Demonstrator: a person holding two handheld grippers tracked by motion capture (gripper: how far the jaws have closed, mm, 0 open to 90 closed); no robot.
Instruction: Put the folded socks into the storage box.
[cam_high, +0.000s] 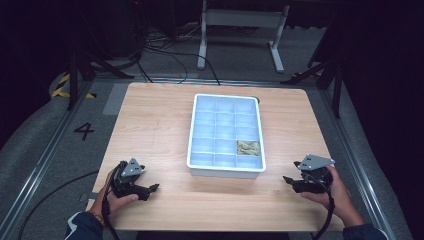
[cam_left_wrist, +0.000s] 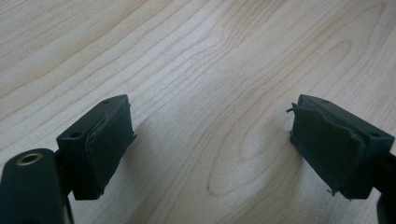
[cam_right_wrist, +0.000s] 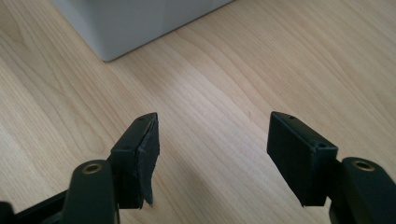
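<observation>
Your left gripper (cam_high: 151, 189) and right gripper (cam_high: 289, 180) rest either side of the white tray (cam_high: 226, 171), jaws apart, holding nothing.

you're wearing dark sleeves, light trim on the left cuff | left gripper (cam_high: 150, 190) and right gripper (cam_high: 289, 180) are looking black, grey triangle plates on top | black cables are trailing | pads (cam_left_wrist: 109, 140) are fraying, brass screws showing

tray (cam_high: 226, 102) mid-table (cam_high: 150, 125) | bundle (cam_high: 248, 147) in tray's near-right compartment

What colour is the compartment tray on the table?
The tray is white with pale blue compartments, best seen in the high view.
</observation>
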